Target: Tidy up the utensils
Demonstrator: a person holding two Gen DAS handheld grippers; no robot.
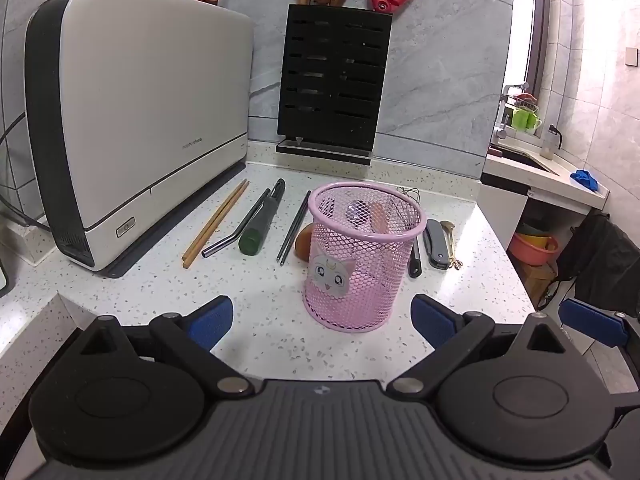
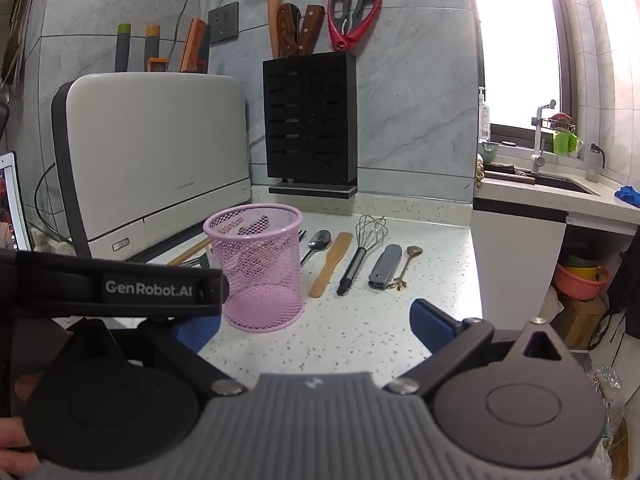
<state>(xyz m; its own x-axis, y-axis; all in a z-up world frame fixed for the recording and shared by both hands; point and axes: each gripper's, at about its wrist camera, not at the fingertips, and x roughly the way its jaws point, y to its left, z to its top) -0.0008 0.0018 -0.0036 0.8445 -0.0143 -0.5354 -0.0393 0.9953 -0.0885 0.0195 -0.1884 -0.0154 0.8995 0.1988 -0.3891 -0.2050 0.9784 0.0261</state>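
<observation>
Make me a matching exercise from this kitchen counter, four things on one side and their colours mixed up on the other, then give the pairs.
Things:
1. mesh cup
2. scissors
3. knife block
4. spatula

Colours:
A. black
B. wooden tan
C. pink
D. red handles

Pairs: 1-C, 2-D, 3-A, 4-B

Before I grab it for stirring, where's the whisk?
Right wrist view: whisk lies on the counter between the wooden spatula and grey folding knife.
</observation>
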